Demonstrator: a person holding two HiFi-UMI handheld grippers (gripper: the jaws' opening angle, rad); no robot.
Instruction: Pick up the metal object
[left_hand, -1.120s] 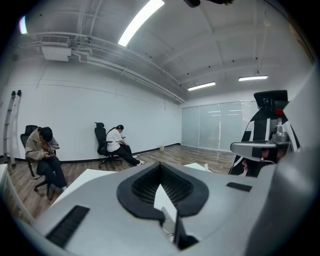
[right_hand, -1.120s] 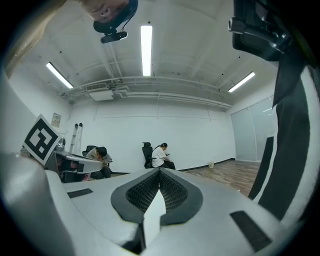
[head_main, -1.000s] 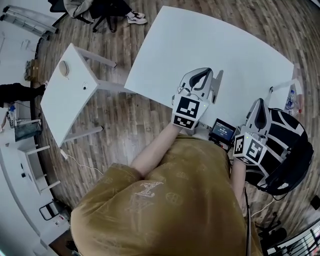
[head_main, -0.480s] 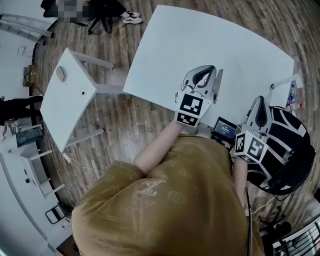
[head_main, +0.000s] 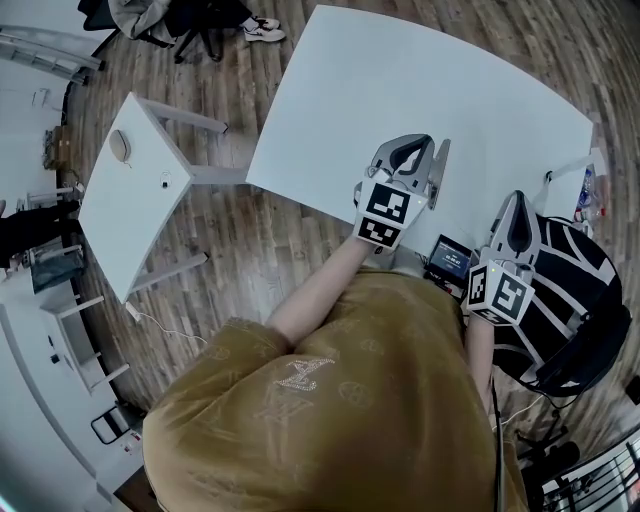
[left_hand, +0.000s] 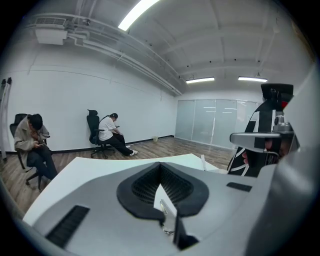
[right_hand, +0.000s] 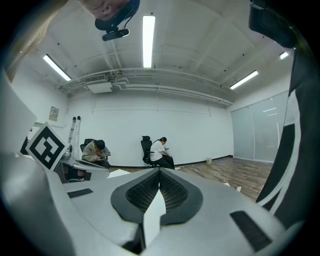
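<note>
A small thin silvery metal object (left_hand: 167, 218) stands nearly upright and edge-on in the narrow slit between the black ribbed pads (left_hand: 176, 187) of the left gripper (left_hand: 160, 170), low down near their base. The pads close on it from both sides and it hangs above the white tabletop. Only a sliver shows, so its full shape cannot be told.

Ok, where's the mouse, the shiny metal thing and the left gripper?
mouse (head_main: 121, 146), head view, the middle of its top.
metal object (left_hand: 168, 216), left gripper view, its shiny face between the jaws.
left gripper (head_main: 408, 148), head view, midway between its jaw tips.
</note>
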